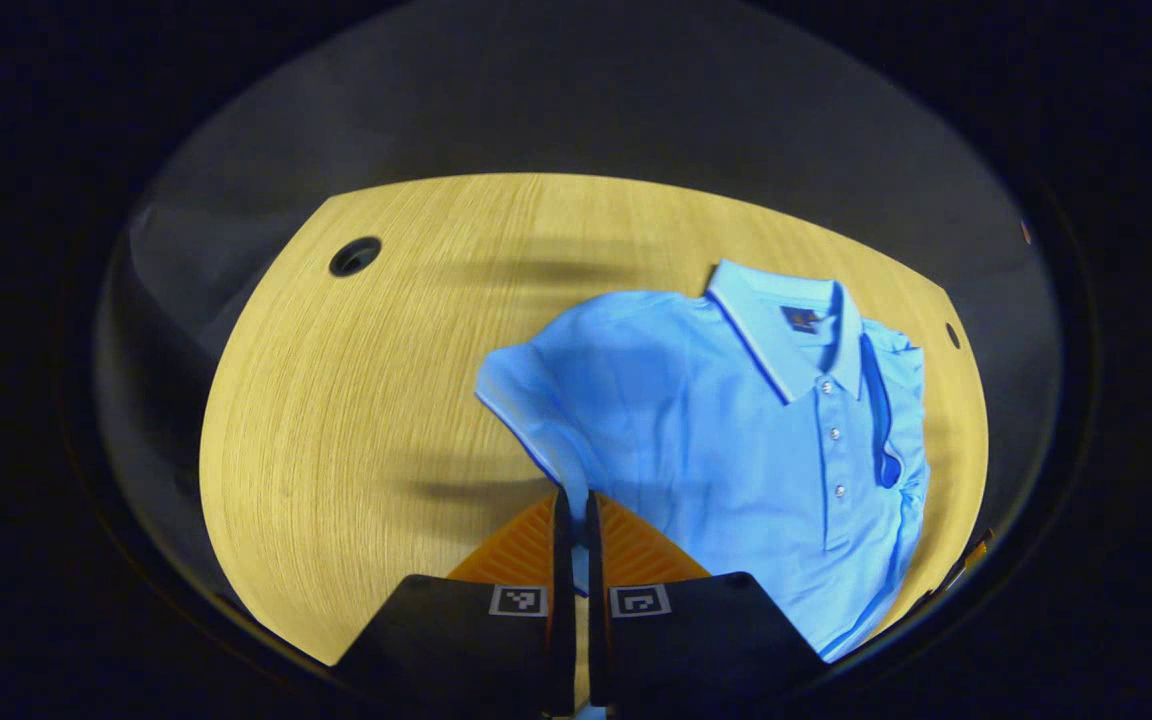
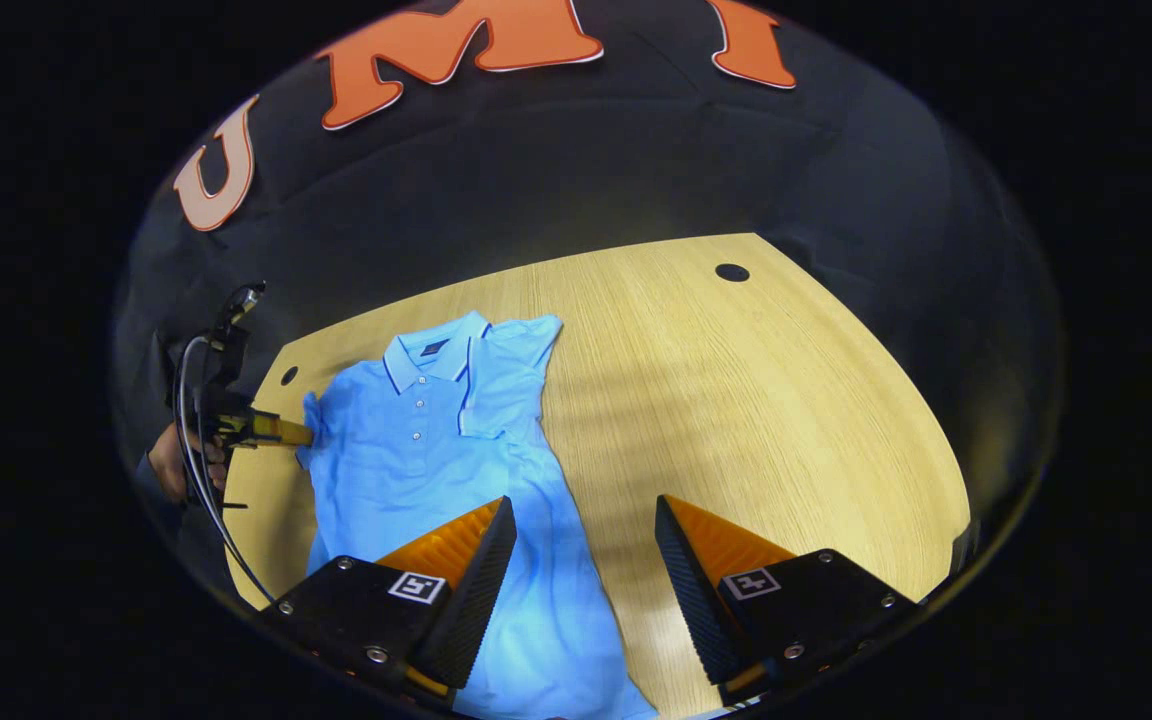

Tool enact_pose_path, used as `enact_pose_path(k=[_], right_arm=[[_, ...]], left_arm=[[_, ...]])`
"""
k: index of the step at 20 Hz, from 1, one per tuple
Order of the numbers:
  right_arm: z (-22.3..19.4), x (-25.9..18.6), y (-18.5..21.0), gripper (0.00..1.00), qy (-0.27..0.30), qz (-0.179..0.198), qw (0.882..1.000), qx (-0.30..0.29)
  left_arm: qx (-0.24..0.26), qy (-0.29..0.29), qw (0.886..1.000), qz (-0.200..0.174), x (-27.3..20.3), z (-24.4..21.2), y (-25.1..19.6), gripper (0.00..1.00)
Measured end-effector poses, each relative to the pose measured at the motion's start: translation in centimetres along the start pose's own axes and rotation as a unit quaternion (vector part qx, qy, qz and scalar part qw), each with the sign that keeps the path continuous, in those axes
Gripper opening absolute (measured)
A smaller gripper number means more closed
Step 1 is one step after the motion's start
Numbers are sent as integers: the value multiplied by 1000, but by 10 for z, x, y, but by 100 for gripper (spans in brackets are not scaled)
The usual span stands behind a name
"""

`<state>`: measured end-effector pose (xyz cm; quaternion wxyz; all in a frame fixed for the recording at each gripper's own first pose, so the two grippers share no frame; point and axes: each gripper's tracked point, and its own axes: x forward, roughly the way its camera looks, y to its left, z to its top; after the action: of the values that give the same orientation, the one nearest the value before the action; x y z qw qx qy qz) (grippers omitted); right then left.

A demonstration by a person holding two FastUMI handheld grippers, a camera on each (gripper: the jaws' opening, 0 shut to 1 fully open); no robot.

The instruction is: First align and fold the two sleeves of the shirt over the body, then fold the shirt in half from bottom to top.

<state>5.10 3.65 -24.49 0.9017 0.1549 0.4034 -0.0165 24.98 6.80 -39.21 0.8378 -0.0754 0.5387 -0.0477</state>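
One sleeve (image 2: 501, 385) folded over shirt (image 1: 736, 450) on counter (image 1: 356, 400); left gripper (image 1: 576, 520) jaws clamped on other sleeve (image 1: 536, 410), right gripper (image 2: 584, 530) jaws wide open, holding nothing.

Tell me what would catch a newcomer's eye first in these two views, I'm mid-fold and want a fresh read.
First, the light blue polo shirt lying face up on the wooden table, one sleeve already folded over the chest. Next, the left gripper closed on the other sleeve at the shirt's edge. The right gripper hangs open above the shirt's lower part and the bare wood beside it.
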Motion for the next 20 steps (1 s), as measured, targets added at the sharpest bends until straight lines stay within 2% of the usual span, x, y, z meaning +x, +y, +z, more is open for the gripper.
enact_pose_path(k=[2,12,15,16,17,18,19,20], right_arm=[[-4,-4,-3,85,0,0,1000,3],[-33,-21,-14,85,19,-16,999,24],[-38,-25,-13,85,22,-20,999,26],[-40,-27,-13,85,23,-20,999,26],[-42,-29,-11,85,24,-20,999,27],[-43,-31,-11,85,25,-19,999,26],[-44,-33,-10,85,23,-16,999,23],[-47,-36,-10,86,23,-14,999,21]], left_arm=[[24,-7,1000,9,-6,7,-5,9],[123,-15,991,-51,-7,25,-91,9],[130,-9,988,-81,-3,21,-115,11],[126,-3,987,-103,-5,17,-127,12],[117,0,985,-128,-9,12,-137,19],[108,-2,983,-151,-13,9,-145,20],[99,-7,980,-174,-20,8,-153,29],[93,-13,977,-190,-24,6,-158,32]])
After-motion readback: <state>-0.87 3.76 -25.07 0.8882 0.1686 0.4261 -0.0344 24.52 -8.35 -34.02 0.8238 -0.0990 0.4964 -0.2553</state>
